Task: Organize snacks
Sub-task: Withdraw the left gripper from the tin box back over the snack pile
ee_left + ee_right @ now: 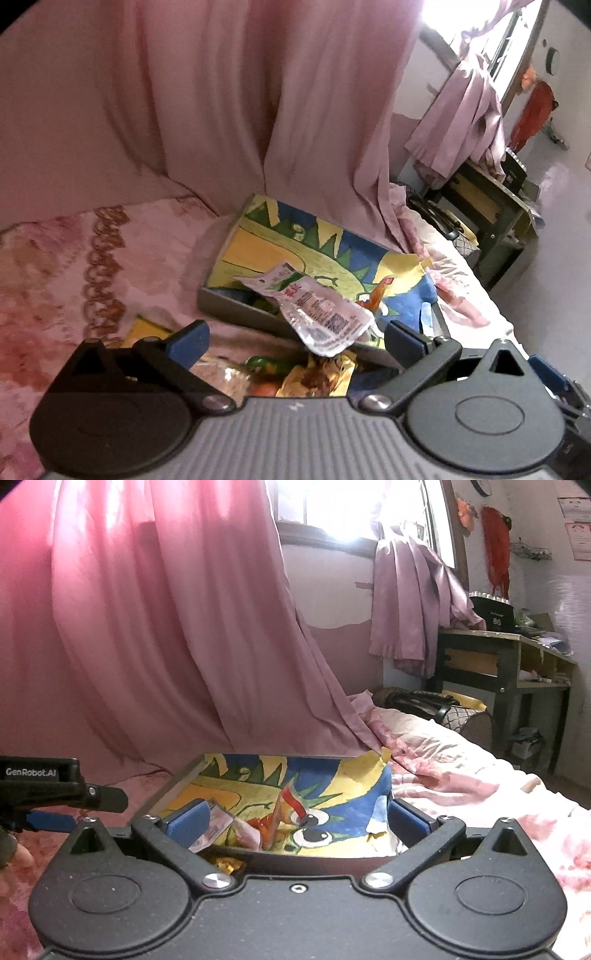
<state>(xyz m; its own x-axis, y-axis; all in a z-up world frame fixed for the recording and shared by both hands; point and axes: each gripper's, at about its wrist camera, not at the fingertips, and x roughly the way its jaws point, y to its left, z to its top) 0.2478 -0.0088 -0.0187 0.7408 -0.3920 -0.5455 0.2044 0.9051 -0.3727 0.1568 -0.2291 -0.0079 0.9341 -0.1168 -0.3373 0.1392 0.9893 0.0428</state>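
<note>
On the bed, pushed up against the pink curtain point(155, 627), sits the grey box point(236, 308) lined with a bright cartoon-printed cloth point(314, 251), plainly the bin where the snacks are meant to end up. The left gripper point(295, 338) has its jaws spread as wide as they go, with nothing pinched between them; a clear plastic snack packet point(317, 310) with red print is in front of them, over the near rim of the box, and I cannot tell whether it is resting there or dropping in. Below it a heap of loose wrappers point(317, 376) lies on the floral bedspread point(74, 258), presumably waiting their turn. The right gripper point(295, 819) is also spread and empty, poised at the box's near wall, where a few packets point(221, 827) already lie inside.
</note>
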